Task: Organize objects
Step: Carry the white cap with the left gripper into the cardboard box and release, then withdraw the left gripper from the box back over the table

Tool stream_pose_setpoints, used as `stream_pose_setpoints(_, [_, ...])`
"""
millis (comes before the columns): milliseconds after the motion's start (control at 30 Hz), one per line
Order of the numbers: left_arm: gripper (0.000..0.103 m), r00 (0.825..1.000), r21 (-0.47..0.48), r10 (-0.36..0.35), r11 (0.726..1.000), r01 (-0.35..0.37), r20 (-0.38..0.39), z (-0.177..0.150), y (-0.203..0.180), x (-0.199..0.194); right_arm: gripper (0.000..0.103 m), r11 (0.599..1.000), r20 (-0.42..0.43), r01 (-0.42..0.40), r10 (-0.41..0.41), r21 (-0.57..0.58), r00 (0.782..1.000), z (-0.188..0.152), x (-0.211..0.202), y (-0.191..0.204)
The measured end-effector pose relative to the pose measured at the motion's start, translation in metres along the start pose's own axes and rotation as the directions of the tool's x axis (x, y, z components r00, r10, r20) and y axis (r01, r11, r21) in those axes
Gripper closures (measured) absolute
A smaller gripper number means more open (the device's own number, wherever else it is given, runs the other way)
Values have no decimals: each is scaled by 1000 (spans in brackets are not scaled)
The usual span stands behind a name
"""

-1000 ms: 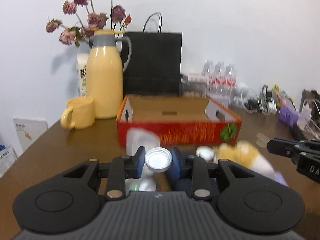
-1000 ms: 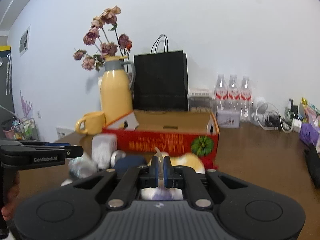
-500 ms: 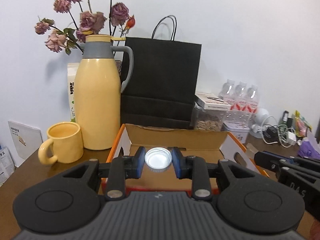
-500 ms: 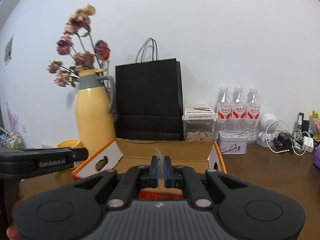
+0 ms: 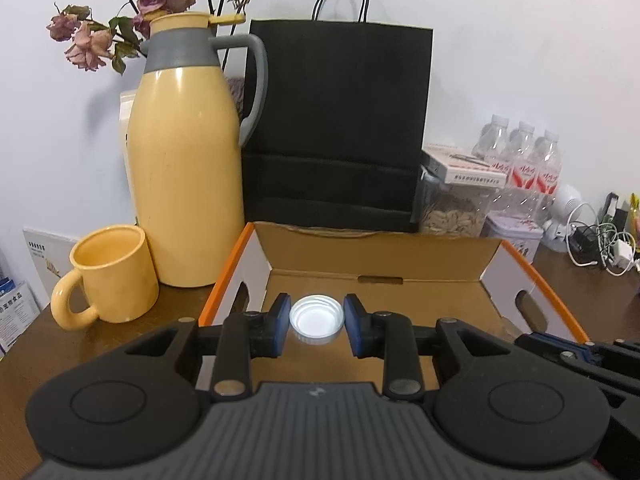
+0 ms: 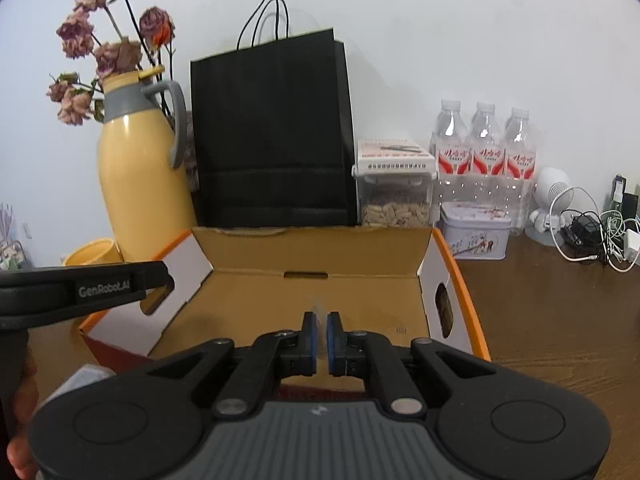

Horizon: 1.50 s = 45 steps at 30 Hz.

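Left tongs (image 5: 316,330) pinching a round white plastic cap (image 5: 316,319), right tongs (image 6: 320,338) squeezed on a thin clear plastic piece (image 6: 317,312), both over the open orange cardboard box (image 6: 460,280).

Mug (image 5: 116,276) left of box (image 5: 376,308), jug (image 5: 188,176) and bag (image 5: 336,128) behind it

Matt corrugated cardboard box (image 5: 380,300), glossy orange rim outside. White ribbed plastic cap (image 5: 316,319), shiny inside. Yellow thermos (image 5: 184,184) smooth satin plastic w/ grey band. Black paper bag (image 6: 272,136) matt. Wood-grain table (image 6: 560,320), low sheen.
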<state>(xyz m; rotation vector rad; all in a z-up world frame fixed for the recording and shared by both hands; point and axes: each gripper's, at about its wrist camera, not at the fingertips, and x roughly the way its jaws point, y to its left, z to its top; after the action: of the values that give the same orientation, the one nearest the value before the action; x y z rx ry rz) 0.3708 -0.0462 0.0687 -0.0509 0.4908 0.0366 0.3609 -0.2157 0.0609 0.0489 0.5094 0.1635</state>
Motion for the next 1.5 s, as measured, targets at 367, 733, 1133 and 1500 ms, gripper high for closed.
stream_pose_setpoints(367, [0, 998, -37, 31, 999, -28, 61, 4, 4, -10, 7, 999, -48, 31, -30, 16, 998, -4, 10, -5])
stream_pose_setpoints(733, [0, 998, -30, 30, 999, -28, 55, 5, 3, -14, 2, 999, -40, 45, -45, -2, 998, -3, 7, -1])
stream_pose_setpoints(1133, [0, 991, -56, -45, 997, 53, 128, 16, 15, -65, 0, 998, 43, 53, -52, -28, 998, 5, -41, 4])
stream_pose_setpoints(1500, [0, 978, -1, -74, 997, 75, 197, -2, 26, -130, 0, 996, 133, 43, -33, -73, 991, -7, -112, 11])
